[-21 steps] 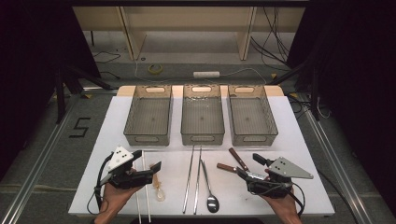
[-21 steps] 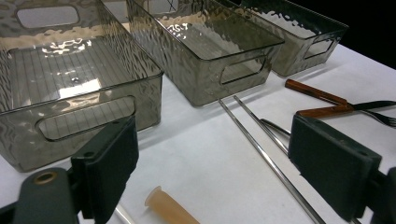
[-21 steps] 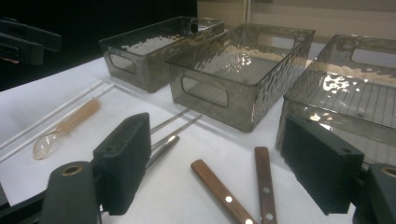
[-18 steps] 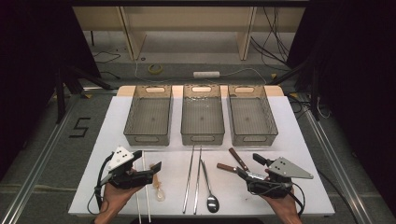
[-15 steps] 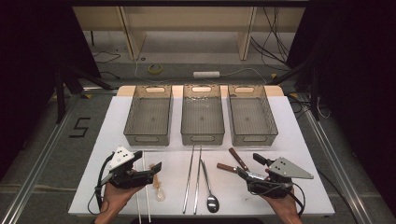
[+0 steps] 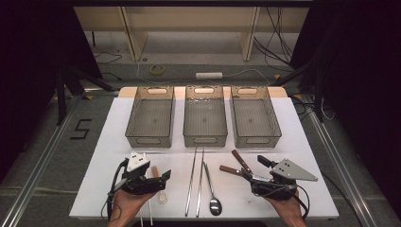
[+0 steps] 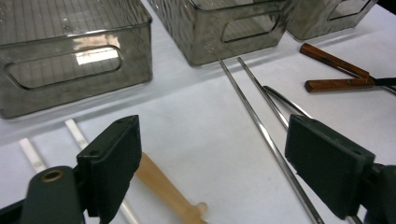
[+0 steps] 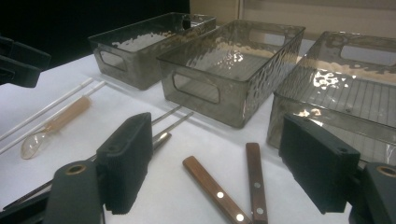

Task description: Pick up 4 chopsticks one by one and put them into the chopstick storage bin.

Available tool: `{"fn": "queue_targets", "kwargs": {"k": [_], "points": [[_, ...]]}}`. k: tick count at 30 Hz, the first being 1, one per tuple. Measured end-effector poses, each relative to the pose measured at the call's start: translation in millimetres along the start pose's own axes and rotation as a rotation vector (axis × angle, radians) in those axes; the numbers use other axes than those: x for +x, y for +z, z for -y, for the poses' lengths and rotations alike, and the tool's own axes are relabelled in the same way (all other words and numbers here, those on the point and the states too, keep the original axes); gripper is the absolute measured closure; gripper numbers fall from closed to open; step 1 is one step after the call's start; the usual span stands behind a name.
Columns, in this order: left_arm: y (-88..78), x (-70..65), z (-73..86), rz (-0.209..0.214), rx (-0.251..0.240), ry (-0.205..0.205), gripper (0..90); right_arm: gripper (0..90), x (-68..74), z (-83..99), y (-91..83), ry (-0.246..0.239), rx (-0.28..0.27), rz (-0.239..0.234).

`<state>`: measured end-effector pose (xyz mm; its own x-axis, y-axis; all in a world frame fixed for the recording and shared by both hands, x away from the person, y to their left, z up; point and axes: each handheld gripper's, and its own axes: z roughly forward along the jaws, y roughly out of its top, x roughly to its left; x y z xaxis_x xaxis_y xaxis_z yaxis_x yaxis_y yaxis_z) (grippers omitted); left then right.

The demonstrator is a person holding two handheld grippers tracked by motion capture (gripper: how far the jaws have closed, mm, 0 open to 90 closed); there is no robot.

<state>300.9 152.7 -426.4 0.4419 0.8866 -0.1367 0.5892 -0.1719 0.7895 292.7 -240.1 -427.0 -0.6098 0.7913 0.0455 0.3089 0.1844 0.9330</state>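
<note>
Both grippers rest low at the bottom of the high view, jaws spread wide, nothing between the pads. Left gripper at lower left; right gripper at lower right.

Things nearest the jaws:
- Plastic spoon, pale amber, just beside the left gripper at lower left of the high view. Long axis runs roughly up-down in that frame; bowl toward the bottom edge, handle toward the bins. In the left gripper view its handle passes under the left jaw.
- Two white sticks lie beside it, parallel, same up-down axis.
- Two wood-handled knives, just ahead of the right gripper. Handles point up and left in the high view, toward the bins; the blade ends lie under the gripper.
- Metal chopsticks and metal spoon at bottom centre, all lengthwise up-down, spoon bowl at the bottom.
- Three bins in a row at mid-frame, all empty.

Risks, as judged:
- Sticks and plastic spoon lie close together; a wide closing could catch two at once.
- Thin flat items on a smooth sheet may slide or roll out from the pads.
- Knife handles lie near each other; gripping one may nudge the other.
- A long item held at one end may tilt and hit a bin rim.
</note>
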Motion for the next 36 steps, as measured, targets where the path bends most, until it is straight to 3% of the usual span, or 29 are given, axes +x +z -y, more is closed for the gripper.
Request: {"fn": "queue_targets", "kwargs": {"k": [1,11,19,24,36], "points": [[2.2,-7.0,0.4,0.026,0.017,0.001,20.6,27.1,0.2,0.1,0.2,0.000,0.001,0.001],[19.1,-31.6,2.8,0.038,0.120,0.029,26.9,27.1,0.1,0.2,-0.2,0.000,0.005,0.007],[35.8,-51.4,6.7,0.094,0.199,0.053,34.0,27.1,0.1,0.2,-0.2,-0.001,0.009,0.009],[43.8,-57.1,8.9,0.107,0.236,0.059,38.1,27.1,0.1,0.3,-0.3,-0.002,0.010,0.010],[52.7,-70.6,14.3,0.114,0.268,0.087,48.9,27.6,-2.2,1.1,-0.3,0.007,0.018,0.025]]}}
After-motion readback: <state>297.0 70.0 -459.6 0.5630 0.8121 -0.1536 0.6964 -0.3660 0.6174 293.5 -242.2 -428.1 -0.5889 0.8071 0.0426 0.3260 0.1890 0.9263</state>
